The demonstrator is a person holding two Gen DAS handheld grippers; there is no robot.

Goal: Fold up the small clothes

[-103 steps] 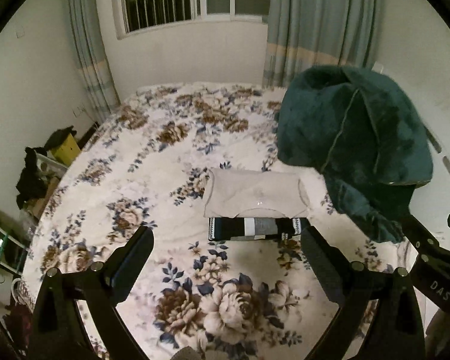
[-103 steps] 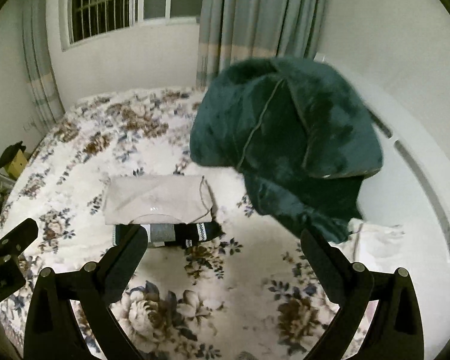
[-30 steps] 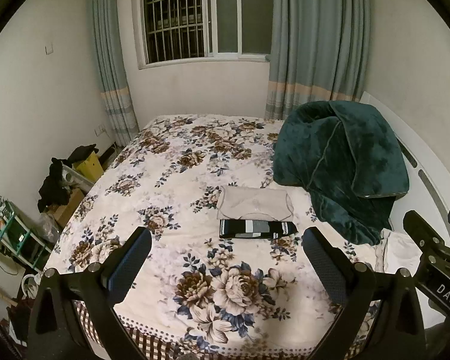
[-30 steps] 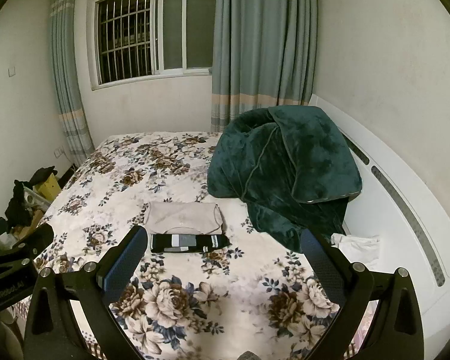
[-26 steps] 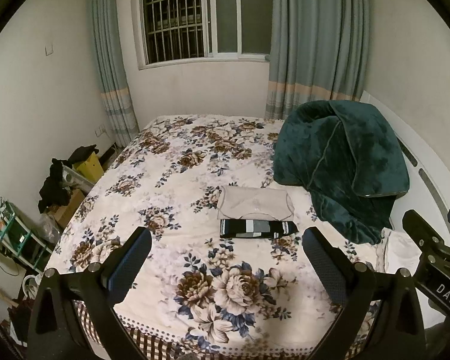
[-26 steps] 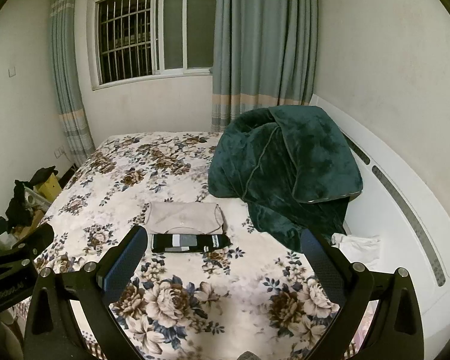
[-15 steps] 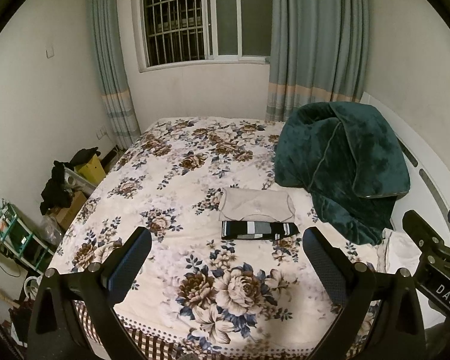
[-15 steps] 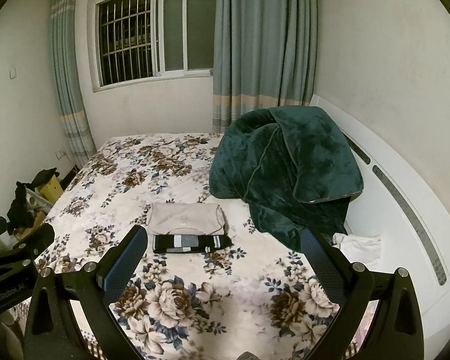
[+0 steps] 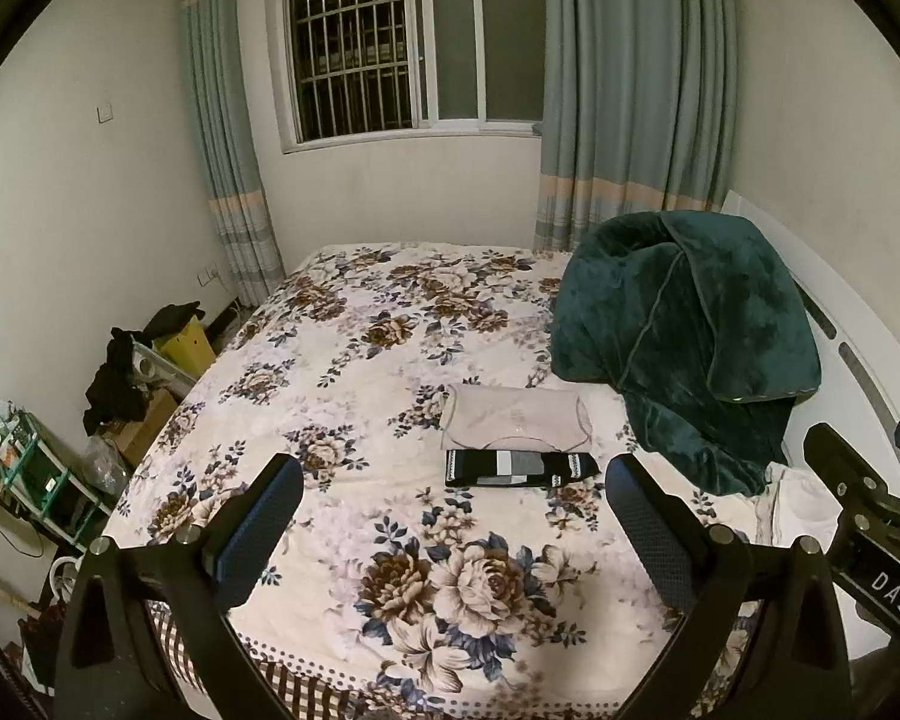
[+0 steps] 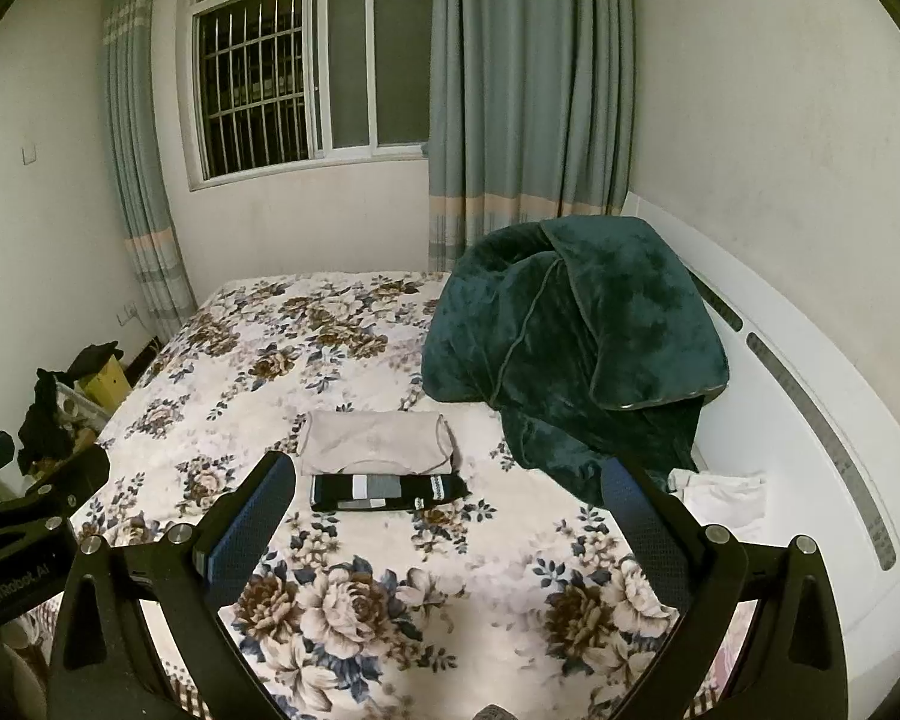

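Observation:
A folded beige garment (image 9: 513, 417) lies on the floral bedspread (image 9: 354, 396), with a folded black, white and grey striped garment (image 9: 519, 468) just in front of it. Both also show in the right wrist view, the beige one (image 10: 378, 441) behind the striped one (image 10: 387, 492). My left gripper (image 9: 450, 507) is open and empty, held back above the near end of the bed. My right gripper (image 10: 447, 495) is open and empty too, also well short of the clothes.
A heaped dark green blanket (image 9: 690, 336) lies at the right by the white headboard (image 10: 810, 396). A white cloth (image 10: 720, 495) lies beside it. Boxes and dark clothes (image 9: 132, 372) and a green rack (image 9: 36, 480) stand on the floor at left. Window and curtains behind.
Both grippers have pulled far back and up from the folded clothes, which now look small and distant. The clothes have not moved. Both grippers stayed open.

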